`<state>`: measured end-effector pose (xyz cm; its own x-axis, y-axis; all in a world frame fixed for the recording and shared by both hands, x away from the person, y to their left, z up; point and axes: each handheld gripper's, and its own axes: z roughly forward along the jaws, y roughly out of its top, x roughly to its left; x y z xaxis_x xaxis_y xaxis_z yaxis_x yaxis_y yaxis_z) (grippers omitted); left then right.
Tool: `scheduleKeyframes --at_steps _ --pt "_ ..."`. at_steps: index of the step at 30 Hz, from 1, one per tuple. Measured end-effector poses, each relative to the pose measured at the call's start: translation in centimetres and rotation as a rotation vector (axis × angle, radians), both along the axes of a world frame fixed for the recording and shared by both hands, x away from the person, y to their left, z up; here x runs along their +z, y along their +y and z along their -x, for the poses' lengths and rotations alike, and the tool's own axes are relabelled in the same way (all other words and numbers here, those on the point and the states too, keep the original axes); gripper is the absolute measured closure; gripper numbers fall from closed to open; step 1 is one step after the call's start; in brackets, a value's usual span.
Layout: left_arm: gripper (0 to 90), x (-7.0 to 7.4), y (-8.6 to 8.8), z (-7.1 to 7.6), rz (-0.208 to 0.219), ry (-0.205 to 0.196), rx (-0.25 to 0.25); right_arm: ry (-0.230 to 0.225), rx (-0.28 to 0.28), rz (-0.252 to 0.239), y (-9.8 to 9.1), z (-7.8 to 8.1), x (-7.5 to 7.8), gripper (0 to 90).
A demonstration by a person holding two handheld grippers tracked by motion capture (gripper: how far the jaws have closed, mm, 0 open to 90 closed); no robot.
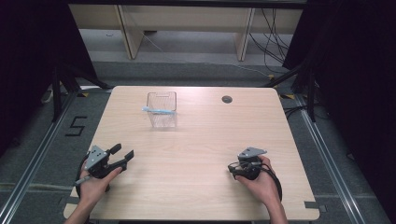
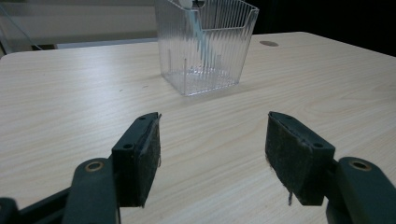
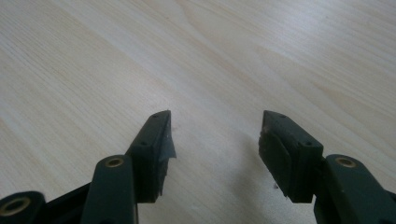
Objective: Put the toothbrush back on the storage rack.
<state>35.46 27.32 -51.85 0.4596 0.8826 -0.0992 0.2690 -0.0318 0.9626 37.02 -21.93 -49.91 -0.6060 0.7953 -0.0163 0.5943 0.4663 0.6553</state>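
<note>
A clear ribbed plastic bin [image 1: 162,109] stands on the far left-centre of the wooden table [image 1: 201,144]. A pale blue stick-like item [image 1: 158,110] lies across its rim; the same bin [image 2: 205,44] shows ahead in the left gripper view with a pale stick [image 2: 200,32] inside. My left gripper [image 1: 124,151] rests at the near left edge, open and empty, jaws pointing toward the bin. My right gripper [image 1: 232,167] sits at the near right, held in a hand, open over bare wood [image 3: 215,135].
A round cable hole [image 1: 227,99] is in the table's far right part. Beyond the table are wooden furniture legs, cables on the grey floor, and black curtains at both sides. Floor rails run along each side.
</note>
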Motion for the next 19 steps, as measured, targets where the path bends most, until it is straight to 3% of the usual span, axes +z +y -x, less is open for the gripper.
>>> scheduleKeyframes --at_steps 6,13,16,19 --pt "35.0 -0.59 0.26 0.27 0.018 -0.018 0.007 -0.011 0.010 0.004 0.11 -0.09 -0.10 44.7" --pt "33.9 -0.51 0.26 0.47 -0.001 -0.013 0.025 -0.011 0.014 0.005 0.31 -0.10 -0.29 44.7" --pt "33.8 -0.53 0.14 0.59 -0.007 -0.027 0.035 -0.021 0.027 0.009 0.23 -0.21 -0.33 44.7" --pt "33.7 -0.55 0.05 0.71 -0.019 -0.048 0.036 -0.001 0.015 0.001 0.24 -0.15 -0.27 44.7"
